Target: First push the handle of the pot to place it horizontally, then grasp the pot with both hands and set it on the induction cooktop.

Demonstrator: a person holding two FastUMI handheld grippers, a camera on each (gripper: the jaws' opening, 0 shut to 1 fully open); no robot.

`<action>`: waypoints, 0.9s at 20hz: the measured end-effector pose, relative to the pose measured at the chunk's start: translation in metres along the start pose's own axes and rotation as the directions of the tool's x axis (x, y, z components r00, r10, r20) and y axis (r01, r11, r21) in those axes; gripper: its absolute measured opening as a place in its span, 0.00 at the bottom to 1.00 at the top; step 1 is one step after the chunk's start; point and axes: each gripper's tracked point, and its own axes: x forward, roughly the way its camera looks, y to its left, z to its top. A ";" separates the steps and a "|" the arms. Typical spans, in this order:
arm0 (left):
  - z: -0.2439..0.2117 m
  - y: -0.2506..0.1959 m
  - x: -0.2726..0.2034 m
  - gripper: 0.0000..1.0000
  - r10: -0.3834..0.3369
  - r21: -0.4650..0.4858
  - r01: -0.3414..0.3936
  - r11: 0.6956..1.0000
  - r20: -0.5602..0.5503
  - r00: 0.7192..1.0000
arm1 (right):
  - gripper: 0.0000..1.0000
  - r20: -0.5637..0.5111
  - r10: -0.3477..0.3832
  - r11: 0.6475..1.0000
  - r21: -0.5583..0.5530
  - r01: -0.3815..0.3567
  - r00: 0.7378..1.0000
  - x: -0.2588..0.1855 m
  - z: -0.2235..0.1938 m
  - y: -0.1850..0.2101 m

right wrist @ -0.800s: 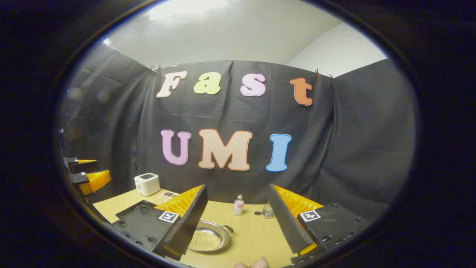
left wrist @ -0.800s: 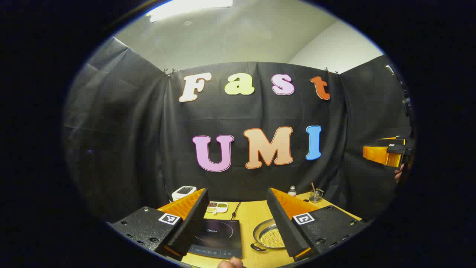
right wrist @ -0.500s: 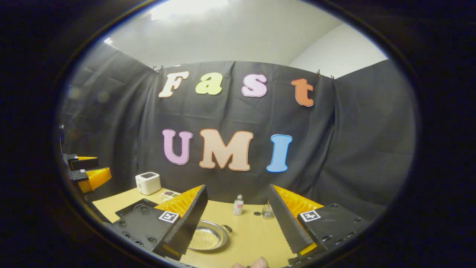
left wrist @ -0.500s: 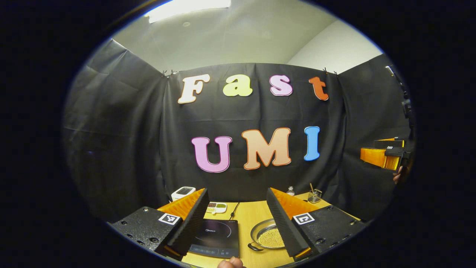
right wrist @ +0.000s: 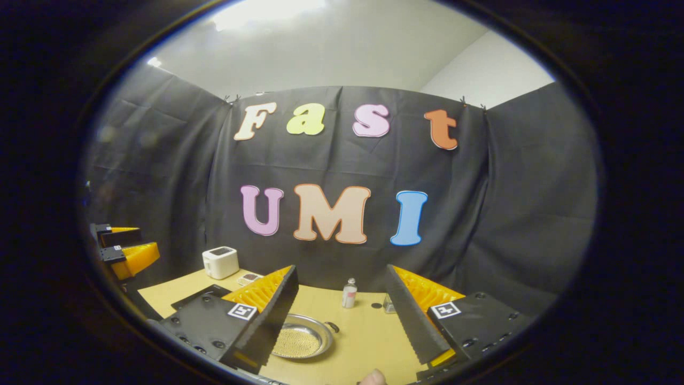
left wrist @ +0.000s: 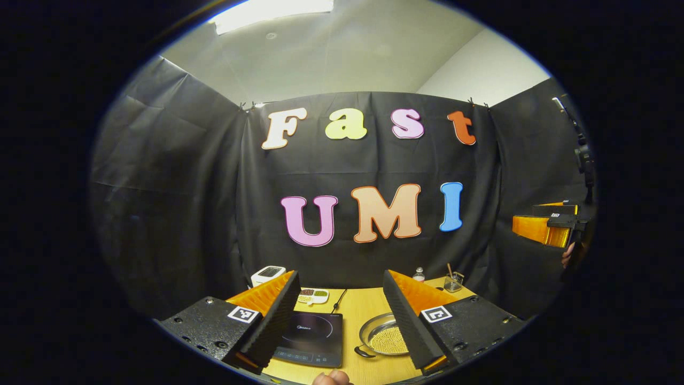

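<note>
A shallow metal pot (left wrist: 386,340) with a perforated bottom sits on the yellow table (left wrist: 363,310), one small dark handle (left wrist: 363,353) towards me, the opposite handle (right wrist: 333,326) on its far side. The black induction cooktop (left wrist: 312,336) lies just left of it. My left gripper (left wrist: 340,274) hovers open above the table's near edge, over the cooktop and pot. In the right gripper view the pot (right wrist: 302,342) lies partly behind my left finger. My right gripper (right wrist: 341,268) is open and empty too. Each gripper appears at the side of the other's view, the right gripper (left wrist: 545,227) and the left gripper (right wrist: 125,248).
At the back of the table stand a white appliance (right wrist: 220,262), a divided dish of beans (left wrist: 312,295), a small bottle (right wrist: 349,293) and a glass with a stick (left wrist: 453,280). A cable (left wrist: 337,302) runs from the cooktop (right wrist: 206,293) to the wall.
Both views have drifted slightly: the table's objects sit a little further right in the right gripper view. Both grippers stay open and the pot has not moved.
</note>
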 end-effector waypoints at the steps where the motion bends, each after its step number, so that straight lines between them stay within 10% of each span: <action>1: 0.000 0.000 -0.001 0.92 0.005 0.001 -0.005 1.000 0.000 1.000 | 0.99 -0.002 0.005 1.000 -0.002 -0.005 1.000 0.001 -0.001 0.000; 9: 0.006 -0.014 -0.003 0.92 0.022 0.028 -0.023 0.999 0.006 1.000 | 0.82 -0.034 0.029 1.000 -0.005 -0.029 0.999 0.001 -0.012 -0.013; 15: 0.007 -0.025 -0.007 0.92 0.054 0.046 -0.054 0.997 -0.005 0.999 | 0.22 -0.005 0.012 1.000 -0.008 -0.012 1.000 0.008 -0.011 -0.038; 18: 0.007 -0.029 -0.012 0.92 0.079 0.051 -0.078 0.996 -0.018 0.997 | 0.12 -0.037 0.053 0.998 0.019 -0.053 0.998 0.013 -0.023 -0.037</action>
